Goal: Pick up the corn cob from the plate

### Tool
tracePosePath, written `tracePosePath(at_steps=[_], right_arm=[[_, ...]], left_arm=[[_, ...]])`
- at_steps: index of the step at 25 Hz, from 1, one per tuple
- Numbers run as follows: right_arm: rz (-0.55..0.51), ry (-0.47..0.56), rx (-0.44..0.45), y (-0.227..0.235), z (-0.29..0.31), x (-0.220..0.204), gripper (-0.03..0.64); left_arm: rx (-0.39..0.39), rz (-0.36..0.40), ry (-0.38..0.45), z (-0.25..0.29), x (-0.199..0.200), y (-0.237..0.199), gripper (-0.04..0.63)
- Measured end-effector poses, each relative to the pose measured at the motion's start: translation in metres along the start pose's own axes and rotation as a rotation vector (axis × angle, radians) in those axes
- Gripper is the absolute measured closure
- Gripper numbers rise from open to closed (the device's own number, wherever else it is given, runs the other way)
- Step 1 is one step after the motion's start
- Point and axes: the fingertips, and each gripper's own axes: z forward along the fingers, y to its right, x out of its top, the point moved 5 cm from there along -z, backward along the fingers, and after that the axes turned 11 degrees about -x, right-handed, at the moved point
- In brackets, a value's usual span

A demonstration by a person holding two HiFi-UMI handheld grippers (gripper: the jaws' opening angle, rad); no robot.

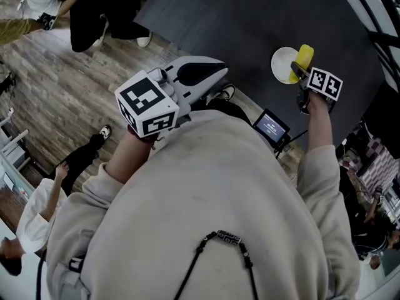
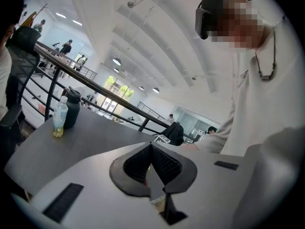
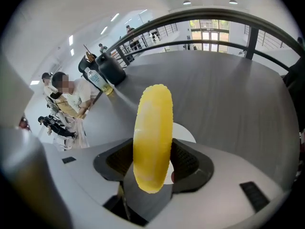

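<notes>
We hold the L gripper up by the chest, off the table, jaws pressed together w/ nothing btwn them, prob. just to be out of the way of the reach. Further right, the white plate sits on the dark tabletop. Over its right edge the R gripper has the corn cob, jaws clamped on both sides of its lower half, cob sticking out along the jaws. It looks lifted clear of the plate, tho we can't rule out contact underneath.
</notes>
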Motion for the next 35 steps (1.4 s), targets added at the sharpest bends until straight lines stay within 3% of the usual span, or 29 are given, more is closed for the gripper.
tracePosePath(at_steps=[5, 11, 17, 29, 35], right_arm=[[0.010, 0.114, 0.041, 0.002, -0.048, -0.008, 0.368], [0.051, 0.327, 0.148, -0.023, -0.130, -0.001, 0.368], [0.006, 0.588, 0.243, -0.070, -0.240, 0.006, 0.368], [-0.021, 0.917, 0.431, -0.128, -0.362, 0.013, 0.368], [-0.051, 0.982, 0.382, -0.138, -0.390, 0.008, 0.369]], left_arm=[[-0.039, 0.035, -0.034, 0.009, -0.004, 0.018, 0.595], [-0.086, 0.136, -0.040, 0.003, 0.031, 0.037, 0.595], [-0.196, 0.230, -0.049, 0.006, 0.061, 0.059, 0.595], [-0.399, 0.295, -0.083, 0.054, 0.098, 0.065, 0.595], [-0.443, 0.290, -0.101, 0.065, 0.103, 0.059, 0.595]])
